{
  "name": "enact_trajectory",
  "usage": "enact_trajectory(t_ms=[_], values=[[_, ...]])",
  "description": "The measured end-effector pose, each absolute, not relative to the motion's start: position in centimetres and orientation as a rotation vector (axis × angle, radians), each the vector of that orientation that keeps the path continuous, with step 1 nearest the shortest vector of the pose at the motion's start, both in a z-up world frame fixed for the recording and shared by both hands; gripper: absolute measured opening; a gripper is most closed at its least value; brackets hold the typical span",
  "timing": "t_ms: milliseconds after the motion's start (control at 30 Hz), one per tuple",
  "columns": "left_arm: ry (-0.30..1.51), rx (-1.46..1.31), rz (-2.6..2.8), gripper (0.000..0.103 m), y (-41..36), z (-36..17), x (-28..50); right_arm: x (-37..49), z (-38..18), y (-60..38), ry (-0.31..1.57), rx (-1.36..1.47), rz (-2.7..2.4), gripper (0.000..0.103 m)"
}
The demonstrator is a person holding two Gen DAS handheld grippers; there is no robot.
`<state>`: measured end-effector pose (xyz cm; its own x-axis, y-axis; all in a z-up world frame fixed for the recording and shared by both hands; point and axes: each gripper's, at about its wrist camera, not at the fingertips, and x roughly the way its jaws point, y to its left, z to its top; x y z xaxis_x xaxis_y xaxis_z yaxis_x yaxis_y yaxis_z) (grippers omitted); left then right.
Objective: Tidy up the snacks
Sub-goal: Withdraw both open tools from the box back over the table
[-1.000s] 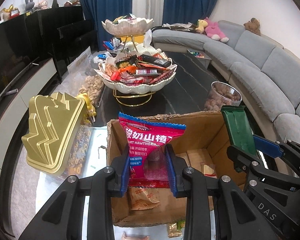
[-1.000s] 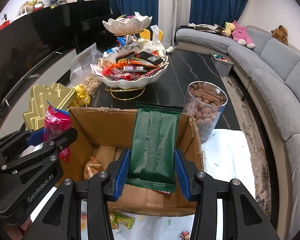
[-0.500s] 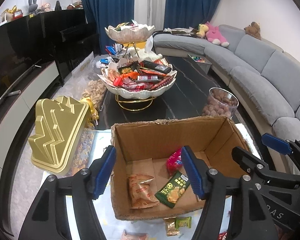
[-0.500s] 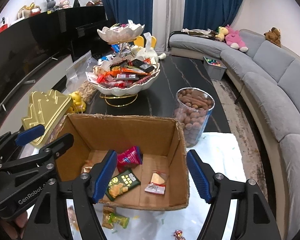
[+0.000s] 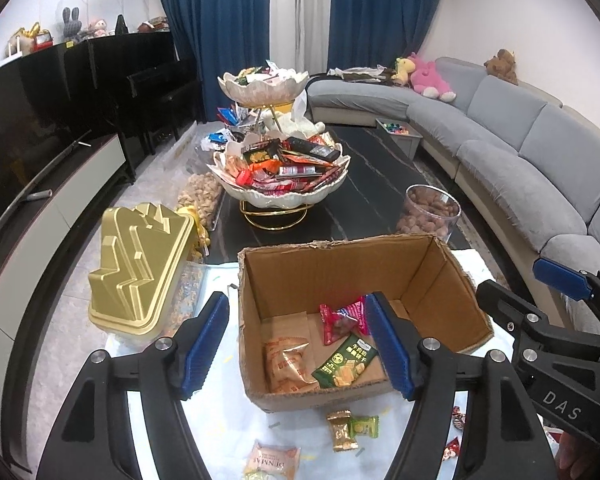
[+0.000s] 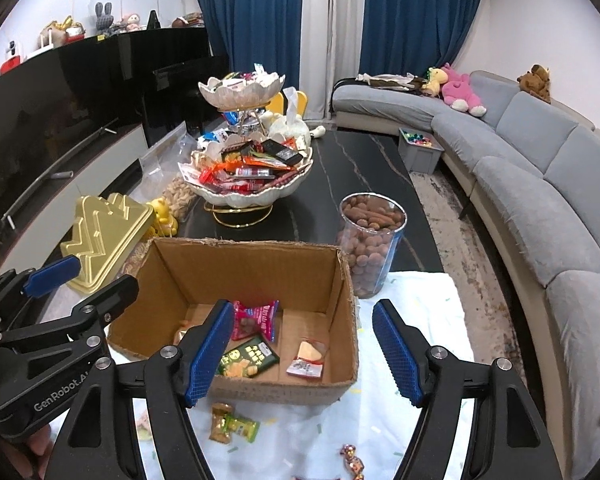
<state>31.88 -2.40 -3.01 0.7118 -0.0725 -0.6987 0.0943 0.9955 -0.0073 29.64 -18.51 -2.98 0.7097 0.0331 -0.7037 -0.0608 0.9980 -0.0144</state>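
Both tools are held wide and empty: the left tool over the near left corner of the cardboard box, the right tool over its near right corner. Ahead of the fingers, a red packet, green packet and orange packet are seen on the box floor. Loose candies lie on the bench just short of the box's near wall.

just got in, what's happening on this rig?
A person is sorting snacks into the cardboard box with two handheld grippers. The left gripper and the right gripper are both open and empty above it. A red hawthorn packet and a green cracker packet lie inside. A few candies remain on the white cloth.
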Motion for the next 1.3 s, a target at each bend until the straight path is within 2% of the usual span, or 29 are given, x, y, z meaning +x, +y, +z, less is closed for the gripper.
enact_trajectory(t_ms=[233,333,967,1067,1300], values=[[0.748,0.036,-0.093,0.073,-2.5,-1.8,30.1,27.8,-1.9,-19.1,0.763,-0.032,0.046,0.072],[0.743,0.041,-0.094,0.074,-2.4,-1.6,29.3,27.0,-1.6,-19.4,0.754,-0.032,0.035,0.078],[0.718,0.082,-0.089,0.082,-2.6,-1.4,25.1,22.7,-1.7,-20.7,0.750,-0.008,-0.017,0.078],[0.717,0.088,-0.087,0.083,-2.5,-1.5,24.6,22.0,-1.9,-20.7,0.747,-0.005,-0.033,0.085],[0.705,0.095,-0.066,0.087,-1.9,-2.1,23.3,20.6,-2.5,-20.8,0.739,0.001,-0.070,0.085]])
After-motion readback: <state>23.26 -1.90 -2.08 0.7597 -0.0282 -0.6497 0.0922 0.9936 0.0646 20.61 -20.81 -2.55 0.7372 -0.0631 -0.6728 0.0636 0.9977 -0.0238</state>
